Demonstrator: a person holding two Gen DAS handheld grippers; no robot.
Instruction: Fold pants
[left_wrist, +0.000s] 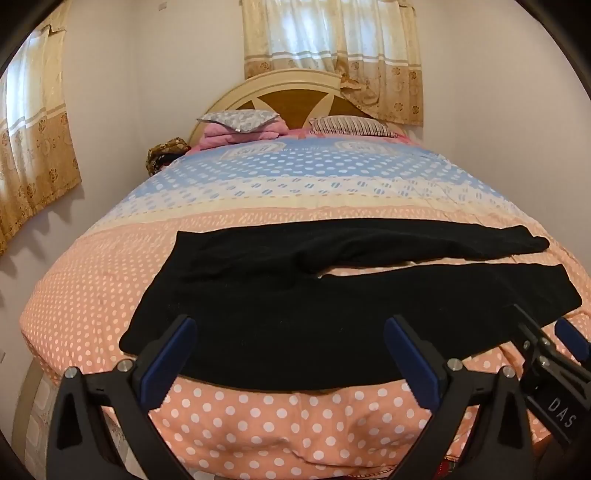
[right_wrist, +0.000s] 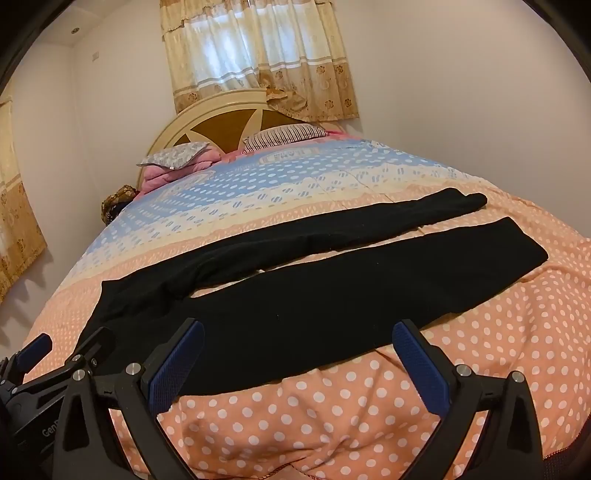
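Observation:
Black pants (left_wrist: 280, 317) lie flat across the near end of a bed, waist at the left, both legs stretched to the right with a narrow gap between them. They also show in the right wrist view (right_wrist: 303, 295). My left gripper (left_wrist: 290, 328) is open and empty, hovering over the near edge of the pants by the seat. My right gripper (right_wrist: 299, 332) is open and empty, over the near leg. Each gripper shows at the edge of the other's view: the right one (left_wrist: 546, 332), the left one (right_wrist: 70, 343).
The bed has a peach polka-dot and blue cover (left_wrist: 258, 413). Pillows (left_wrist: 240, 120) and a pink blanket lie by the headboard (left_wrist: 295, 99). Curtains (left_wrist: 332, 48) hang behind, and a side window curtain (left_wrist: 33, 147) is on the left wall.

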